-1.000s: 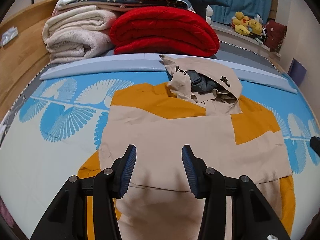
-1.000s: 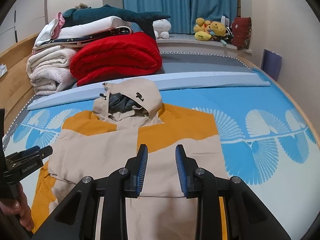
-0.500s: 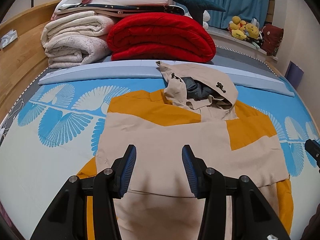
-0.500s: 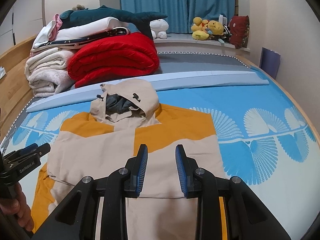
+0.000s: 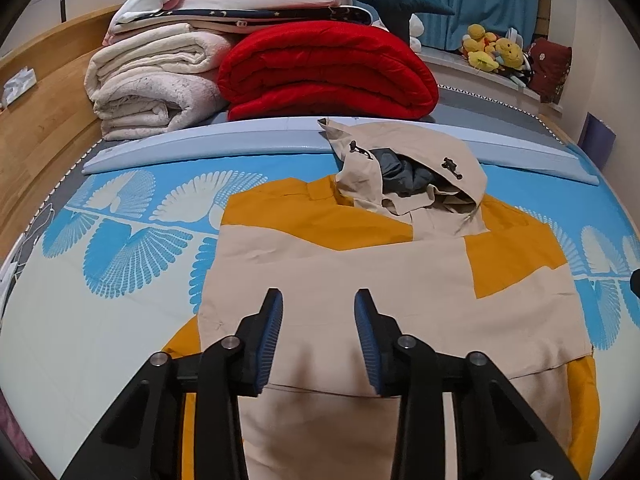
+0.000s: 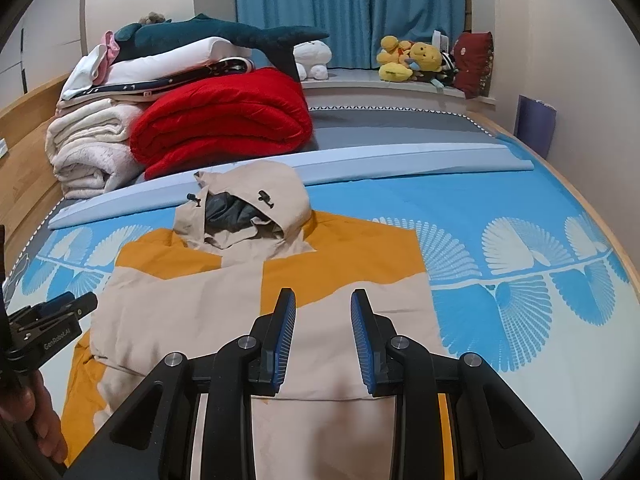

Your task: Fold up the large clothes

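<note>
Left tool (image 5: 318,334): angled down and forward, two black fingers with blue ribbed pads (image 5: 269,334) parted, jaws closing at this moment, nothing between them, pads touching nothing. Right tool (image 6: 323,336): same downward tilt, blue pads (image 6: 285,336) parted with a clear gap, nothing gripped. Seen from the right wrist, the left tool shows again at the left edge, fingertips pointing right, black body, held from below by the person's left hand (image 6: 38,420), fingers wrapped round the handle at the near left corner. The right tool's tip just peeks in at the far right edge of the left wrist view.
</note>
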### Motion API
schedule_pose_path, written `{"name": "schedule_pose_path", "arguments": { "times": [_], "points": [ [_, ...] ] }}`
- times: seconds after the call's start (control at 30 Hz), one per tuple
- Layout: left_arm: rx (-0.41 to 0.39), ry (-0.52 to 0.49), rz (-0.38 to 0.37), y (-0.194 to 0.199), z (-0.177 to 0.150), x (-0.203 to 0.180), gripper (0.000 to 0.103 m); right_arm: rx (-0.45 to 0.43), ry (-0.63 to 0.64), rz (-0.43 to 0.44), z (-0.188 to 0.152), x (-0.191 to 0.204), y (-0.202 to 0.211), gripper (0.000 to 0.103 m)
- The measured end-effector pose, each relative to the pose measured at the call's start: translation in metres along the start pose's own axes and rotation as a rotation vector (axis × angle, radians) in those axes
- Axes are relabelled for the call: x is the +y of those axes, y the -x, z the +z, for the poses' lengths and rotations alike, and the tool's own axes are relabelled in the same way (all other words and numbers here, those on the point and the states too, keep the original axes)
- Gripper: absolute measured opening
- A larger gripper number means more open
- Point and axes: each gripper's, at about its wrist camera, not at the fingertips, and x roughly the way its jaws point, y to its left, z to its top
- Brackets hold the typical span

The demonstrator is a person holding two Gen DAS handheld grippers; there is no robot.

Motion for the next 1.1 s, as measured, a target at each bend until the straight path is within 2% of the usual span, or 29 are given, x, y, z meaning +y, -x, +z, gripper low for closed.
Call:
{"name": "schedule_pose_path", "arguments": {
  "times": [0.13, 0.2, 0.3, 0.43, 0.57, 0.73, 0.8, 0.97, 1.03, 1.07, 1.1],
  "points": [
    [-0.005, -0.021, -0.001, -0.002, -0.001, -0.005, 0.019, -0.003, -0.005, -0.017, -0.001, -0.007, 0.0, 0.03],
    [-0.012, -0.025, -0.035, -0.001, -0.002, -0.005, 0.016, -0.004, 0.007, -0.035, -0.001, -0.008, 0.0, 0.03],
    [-0.02, -0.04, -0.085, 0.002, -0.001, -0.004, 0.014, -0.005, 0.008, -0.068, 0.004, -0.015, -0.001, 0.03],
    [-0.007, -0.06, -0.093, -0.006, 0.008, 0.0, 0.014, 0.031, -0.042, -0.087, 0.011, -0.033, -0.011, 0.029],
    [-0.003, -0.064, -0.09, -0.037, 0.043, 0.0, 0.014, 0.055, -0.074, -0.074, 0.013, -0.05, -0.016, 0.027],
    [0.04, -0.031, -0.145, -0.094, 0.097, -0.001, 0.014, 0.073, -0.09, -0.041, 0.015, -0.059, -0.021, 0.009],
    [0.076, -0.009, -0.191, -0.128, 0.126, -0.001, 0.014, 0.075, -0.085, -0.036, 0.015, -0.061, -0.023, 0.008],
    [0.152, 0.07, -0.211, -0.201, 0.183, 0.004, 0.015, 0.097, -0.1, -0.008, 0.01, -0.064, -0.032, 0.009],
    [0.176, 0.116, -0.197, -0.227, 0.203, 0.009, 0.025, 0.112, -0.103, -0.006, 0.008, -0.065, -0.037, 0.01],
    [0.184, 0.141, -0.172, -0.242, 0.214, 0.011, 0.037, 0.122, -0.104, -0.004, 0.006, -0.065, -0.04, 0.011],
    [0.184, 0.163, -0.147, -0.252, 0.222, 0.013, 0.042, 0.129, -0.105, -0.006, 0.005, -0.066, -0.042, 0.012]
  ]
}}
